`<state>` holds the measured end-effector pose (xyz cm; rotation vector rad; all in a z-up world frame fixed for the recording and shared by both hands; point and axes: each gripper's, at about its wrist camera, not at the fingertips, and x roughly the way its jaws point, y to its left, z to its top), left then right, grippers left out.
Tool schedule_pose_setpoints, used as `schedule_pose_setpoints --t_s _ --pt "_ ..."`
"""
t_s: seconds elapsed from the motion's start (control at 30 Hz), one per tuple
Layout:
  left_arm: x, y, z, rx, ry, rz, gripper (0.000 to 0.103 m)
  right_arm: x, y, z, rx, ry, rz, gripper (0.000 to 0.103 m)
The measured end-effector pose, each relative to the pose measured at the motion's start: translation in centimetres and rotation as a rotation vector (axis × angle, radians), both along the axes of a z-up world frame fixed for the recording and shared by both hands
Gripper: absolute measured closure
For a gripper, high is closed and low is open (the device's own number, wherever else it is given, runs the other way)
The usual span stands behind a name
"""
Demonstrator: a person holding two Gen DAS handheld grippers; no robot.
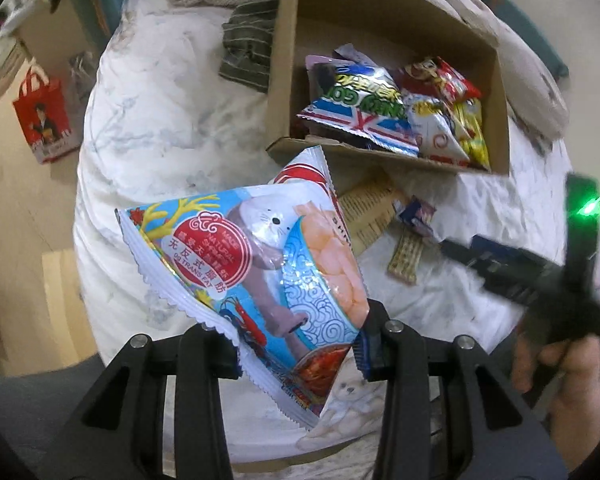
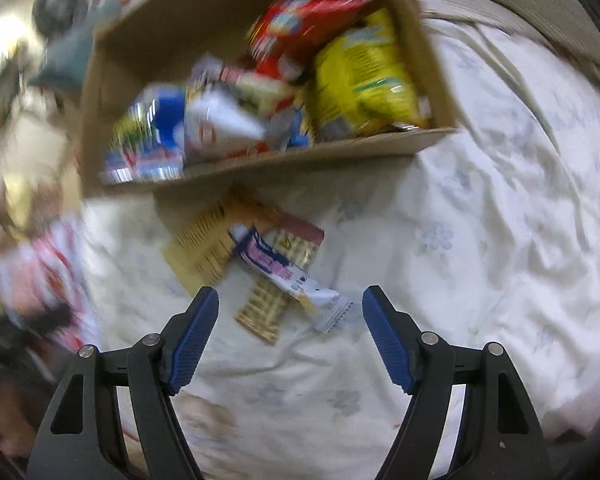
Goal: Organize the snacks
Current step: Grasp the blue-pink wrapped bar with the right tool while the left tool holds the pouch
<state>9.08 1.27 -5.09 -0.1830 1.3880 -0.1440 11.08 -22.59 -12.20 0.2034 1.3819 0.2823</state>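
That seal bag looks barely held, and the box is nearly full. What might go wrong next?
1. The left gripper pinches only the seal bag's lower edge, so the bag may slip or swing.
2. The box is already piled with snacks, so the bag may catch on its front flap or slide off.
3. The open right gripper may grab several overlapping wrappers together.

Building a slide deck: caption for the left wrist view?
Left gripper holds a seal-print shrimp cracker bag above the bed, near the cardboard box of snacks.

Rumpled white floral bedspread [image 2: 480, 240], carrying an open cardboard box [image 2: 300, 156] of snacks. Just before the box, a loose heap: yellow packet [image 2: 208, 248], wafer packs [image 2: 260, 312], white-and-pink bar [image 2: 284, 272]. Striped cloth [image 1: 248, 52] beside the box.
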Motion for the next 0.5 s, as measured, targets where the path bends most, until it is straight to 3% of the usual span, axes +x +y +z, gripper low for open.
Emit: schedule_pose_setpoints --t_s 0.23,0.33,0.4,0.5 --pt "0.1 -0.8 -0.1 0.0 -0.009 -0.012 0.067 0.6 3.8 -2.5 -0.11 0.003 0.167 0.041" --pt "0.0 -1.0 -0.4 0.013 -0.008 -0.015 0.067 0.7 4.4 -3.1 -0.137 0.003 0.186 0.055" --pt "0.0 -1.1 -0.4 0.023 -0.012 -0.017 0.067 0.6 4.3 -3.3 -0.146 0.006 0.184 0.079" --pt "0.0 -1.3 -0.3 0.031 -0.022 -0.014 0.067 0.4 3.7 -3.1 -0.115 0.011 0.161 0.086"
